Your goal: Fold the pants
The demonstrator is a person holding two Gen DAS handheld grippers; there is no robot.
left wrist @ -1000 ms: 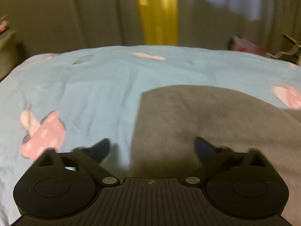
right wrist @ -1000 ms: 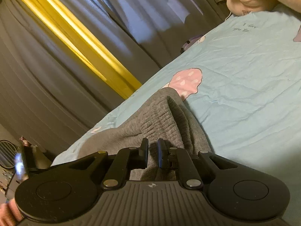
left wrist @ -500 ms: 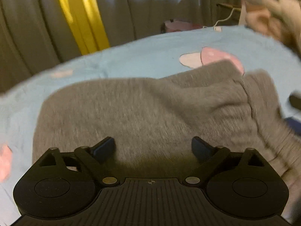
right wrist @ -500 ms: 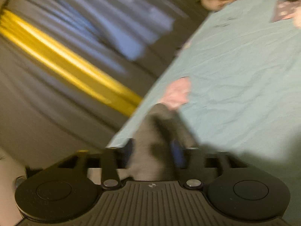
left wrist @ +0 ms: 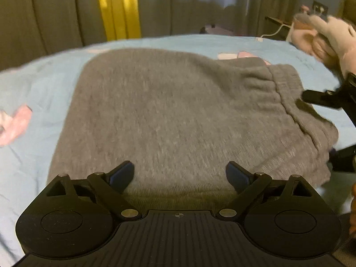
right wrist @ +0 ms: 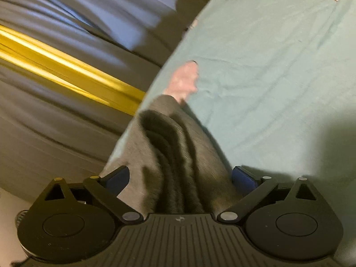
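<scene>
1. My left gripper (left wrist: 179, 173) is spread wide, grasping nothing; its two blue-padded fingers hang just over the near edge of the grey knit pants (left wrist: 178, 115).
2. From the left wrist view, the pants lie folded into a broad block on the light blue bedsheet (left wrist: 40, 84), with the ribbed waistband (left wrist: 289, 102) bunched at the block's right end.
3. Only this view shows my right gripper (left wrist: 320, 122) from outside: its dark fingers flank the waistband end of the pants.
4. The right wrist view shows what the left cannot: my right gripper (right wrist: 180, 178) is released, pads wide apart, with the stacked layers of the pants (right wrist: 178, 155) rising between them but touched by neither pad.
5. A pink print (right wrist: 183, 81) on the sheet sits just past the pants' far end.
6. Beyond the pants, the left view shows grey curtains with a yellow stripe (left wrist: 119, 9), and a plush toy (left wrist: 322, 33) to the right.
</scene>
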